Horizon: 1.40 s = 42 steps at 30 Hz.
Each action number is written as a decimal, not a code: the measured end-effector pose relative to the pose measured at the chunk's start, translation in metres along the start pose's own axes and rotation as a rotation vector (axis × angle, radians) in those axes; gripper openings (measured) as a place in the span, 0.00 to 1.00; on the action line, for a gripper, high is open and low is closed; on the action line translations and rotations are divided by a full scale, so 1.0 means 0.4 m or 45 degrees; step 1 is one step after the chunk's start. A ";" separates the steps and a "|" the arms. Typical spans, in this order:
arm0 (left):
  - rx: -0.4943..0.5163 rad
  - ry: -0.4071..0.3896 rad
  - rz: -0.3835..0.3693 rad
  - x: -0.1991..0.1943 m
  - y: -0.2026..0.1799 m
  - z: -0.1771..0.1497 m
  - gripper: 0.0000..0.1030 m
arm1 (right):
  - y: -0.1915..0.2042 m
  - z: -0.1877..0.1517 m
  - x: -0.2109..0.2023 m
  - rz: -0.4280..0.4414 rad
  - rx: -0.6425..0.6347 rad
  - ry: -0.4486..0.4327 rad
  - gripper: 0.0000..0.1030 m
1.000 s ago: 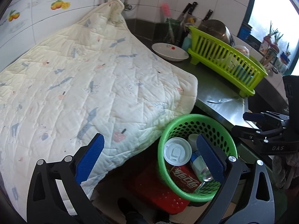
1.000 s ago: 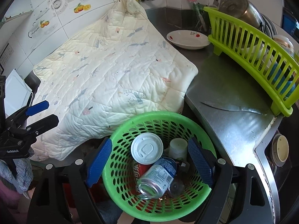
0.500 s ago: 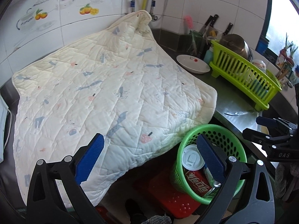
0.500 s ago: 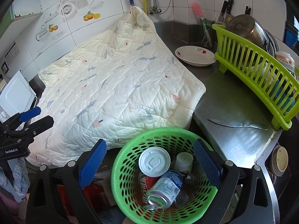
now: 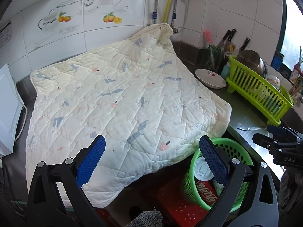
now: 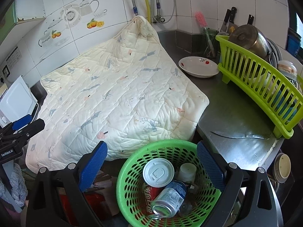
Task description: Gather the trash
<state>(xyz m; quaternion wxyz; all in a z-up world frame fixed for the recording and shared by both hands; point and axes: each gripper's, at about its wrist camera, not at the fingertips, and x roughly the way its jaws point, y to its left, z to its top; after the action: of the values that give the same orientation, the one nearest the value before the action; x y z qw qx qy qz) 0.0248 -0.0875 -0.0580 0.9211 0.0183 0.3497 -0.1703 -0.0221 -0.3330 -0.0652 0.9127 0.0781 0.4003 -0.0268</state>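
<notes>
Both grippers empty, jaws spread wide: right gripper (image 6: 150,160) above the green basket (image 6: 130,162) below the counter edge, where cans, cup lid and probably a small cup sit dropped; left gripper (image 5: 152,158) beside it.

Right claw (image 6: 150,159) jaws stand wider than a second ago and sit higher above the green perforated plastic basket (image 6: 132,162). Left claw (image 5: 151,155) has lifted and swung off that basket toward the cream quilted blanket (image 5: 123,102), more tiled wall showing.
</notes>
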 end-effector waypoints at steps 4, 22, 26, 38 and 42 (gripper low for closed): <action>-0.007 -0.027 0.034 -0.018 0.005 0.000 0.95 | 0.000 0.003 -0.005 -0.014 -0.006 -0.017 0.90; -0.039 -0.042 0.073 -0.037 0.008 -0.017 0.95 | 0.003 0.011 -0.059 0.031 -0.016 -0.132 0.92; -0.041 -0.054 0.081 -0.046 0.012 -0.018 0.95 | 0.011 0.013 -0.064 0.039 -0.025 -0.145 0.92; -0.055 -0.065 0.100 -0.053 0.019 -0.018 0.95 | 0.020 0.015 -0.065 0.045 -0.035 -0.154 0.92; -0.055 -0.060 0.100 -0.050 0.018 -0.018 0.95 | 0.022 0.018 -0.060 0.046 -0.036 -0.150 0.92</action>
<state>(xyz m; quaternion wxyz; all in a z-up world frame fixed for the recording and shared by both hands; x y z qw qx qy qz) 0.0085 -0.0736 -0.0509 0.9352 0.0082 0.3306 -0.1269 -0.0323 -0.3259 -0.0416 0.9360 0.0708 0.3447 -0.0093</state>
